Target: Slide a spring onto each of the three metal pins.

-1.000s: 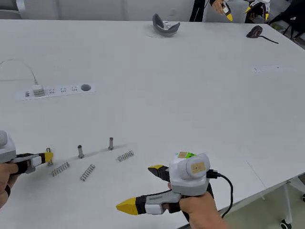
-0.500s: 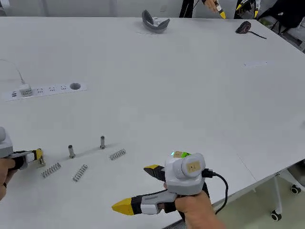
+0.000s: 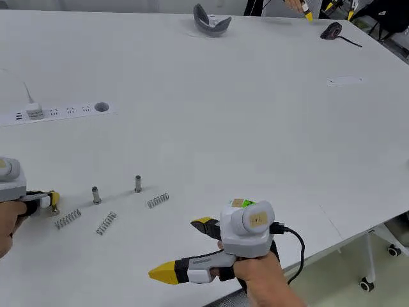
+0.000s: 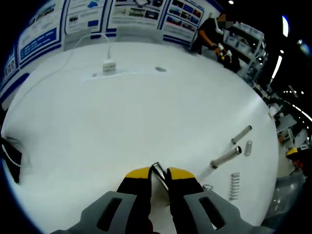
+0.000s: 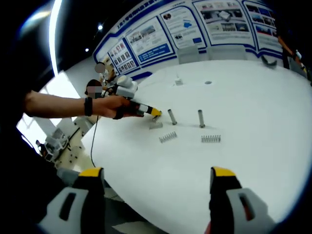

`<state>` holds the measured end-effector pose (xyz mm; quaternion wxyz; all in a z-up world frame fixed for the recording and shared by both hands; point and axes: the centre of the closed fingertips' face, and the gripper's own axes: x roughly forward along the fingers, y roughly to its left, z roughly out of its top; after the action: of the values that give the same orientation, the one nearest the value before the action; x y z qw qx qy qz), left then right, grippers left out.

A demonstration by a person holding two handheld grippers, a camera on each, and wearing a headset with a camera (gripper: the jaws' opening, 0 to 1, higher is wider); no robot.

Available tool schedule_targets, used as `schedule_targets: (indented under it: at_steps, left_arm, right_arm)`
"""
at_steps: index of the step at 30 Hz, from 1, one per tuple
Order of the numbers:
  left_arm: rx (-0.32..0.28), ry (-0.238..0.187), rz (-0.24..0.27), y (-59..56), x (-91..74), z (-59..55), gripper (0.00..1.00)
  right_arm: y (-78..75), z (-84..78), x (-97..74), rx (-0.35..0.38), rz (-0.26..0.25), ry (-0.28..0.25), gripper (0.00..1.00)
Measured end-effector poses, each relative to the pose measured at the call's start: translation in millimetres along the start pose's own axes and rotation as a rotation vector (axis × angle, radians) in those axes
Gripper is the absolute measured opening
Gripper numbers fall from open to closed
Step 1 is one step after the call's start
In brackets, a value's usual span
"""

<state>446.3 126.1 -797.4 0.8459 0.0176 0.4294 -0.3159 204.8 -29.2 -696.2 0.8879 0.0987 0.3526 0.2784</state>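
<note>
Two short metal pins (image 3: 96, 194) (image 3: 137, 183) stand upright on the white table (image 3: 230, 128). My left gripper (image 3: 52, 199) (image 4: 157, 171) is shut on a third pin (image 4: 157, 170) at the table's left, just left of the other two. Three springs lie flat in front of the pins: one (image 3: 67, 219) nearest the left gripper, one (image 3: 106, 222) in the middle, one (image 3: 157, 200) to the right. My right gripper (image 3: 183, 248) (image 5: 156, 171) is open and holds nothing, near the front edge and right of the springs. It faces the pins (image 5: 171, 116) (image 5: 201, 118) and springs (image 5: 168, 137) (image 5: 210, 139).
A white power strip (image 3: 61, 112) with a cable lies at the far left. A grey curved object (image 3: 209, 21) and a black device (image 3: 332, 30) sit at the far edge, where another person holds grippers. A paper label (image 3: 345, 81) lies at the right.
</note>
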Motion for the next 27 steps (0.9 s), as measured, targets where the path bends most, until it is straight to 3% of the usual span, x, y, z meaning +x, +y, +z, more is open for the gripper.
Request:
schedule_targets:
  at_steps: [9, 17, 23, 27]
  left_arm:
    - [0.096, 0.032, -0.004, 0.3, -1.5, -3.7, 0.09]
    - [0.233, 0.071, -0.01, -1.8, -4.3, -8.3, 0.09]
    - [0.412, 0.103, 0.012, -6.6, -4.4, -7.8, 0.13]
    - [0.43, 0.098, 0.021, -5.8, -5.2, -7.7, 0.12]
  right_arm:
    - [1.5, -1.0, 2.0, -0.004, -0.001, 0.008, 0.91]
    - [4.1, -4.8, 4.4, -0.007, 0.003, 0.019, 0.91]
    - [4.6, -3.8, 4.9, -0.007, 0.003, 0.017, 0.91]
    - [3.7, -2.3, 5.7, -0.01, 0.004, 0.017, 0.91]
